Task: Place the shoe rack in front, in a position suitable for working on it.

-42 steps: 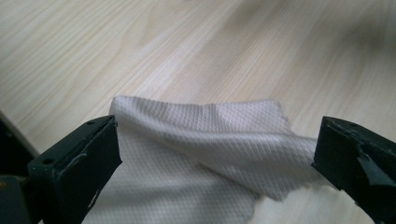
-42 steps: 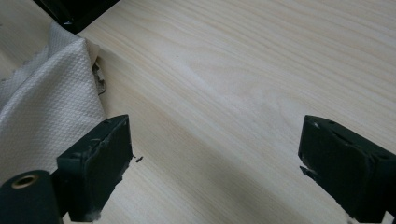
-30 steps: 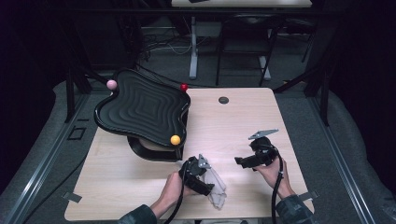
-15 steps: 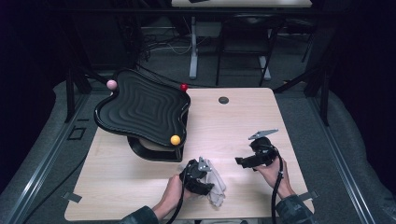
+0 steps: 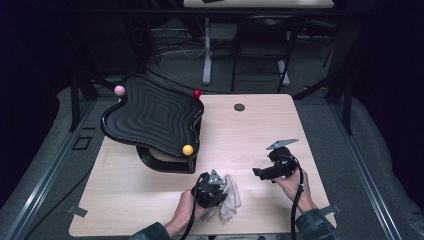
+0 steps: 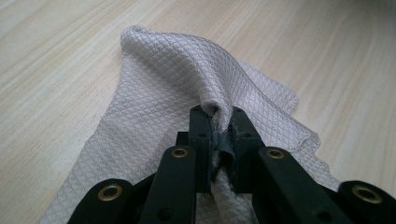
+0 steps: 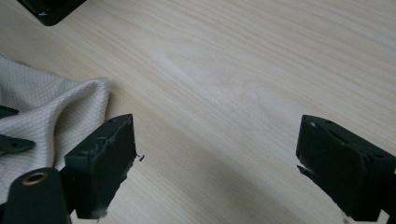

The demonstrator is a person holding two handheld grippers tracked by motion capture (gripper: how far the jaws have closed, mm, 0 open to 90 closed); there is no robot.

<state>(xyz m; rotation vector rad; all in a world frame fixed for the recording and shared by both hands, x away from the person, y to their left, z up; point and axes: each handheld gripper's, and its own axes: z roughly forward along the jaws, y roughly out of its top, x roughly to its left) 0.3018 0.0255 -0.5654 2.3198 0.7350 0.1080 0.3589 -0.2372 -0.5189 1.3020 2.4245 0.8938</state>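
Note:
A white quilted cloth (image 5: pixel 232 195) lies crumpled near the front edge of the wooden table (image 5: pixel 250 135). My left gripper (image 5: pixel 218 192) has just been closing, and its jaws now pinch a raised fold of the cloth (image 6: pixel 177 70) between the pads (image 6: pixel 218 119). A little to the right, my right gripper (image 5: pixel 257 173) rests low over bare wood, pointing left toward the cloth. In the right gripper view it (image 7: pixel 217 158) stands wide open with nothing between its jaws. The cloth's edge (image 7: pixel 51 112) lies just beyond its left jaw.
A black wavy tray (image 5: pixel 150 115) sits on a stand at the table's back left, its corner (image 7: pixel 51 9) also in the right gripper view. Pink (image 5: pixel 119 90), red (image 5: pixel 197 93) and orange (image 5: pixel 187 149) balls mark its rim. A dark grommet (image 5: pixel 239 107) lies at mid back.
The left gripper's jaws have closed on the cloth and gathered a fold, bunching it up. The right gripper has stayed where it was.

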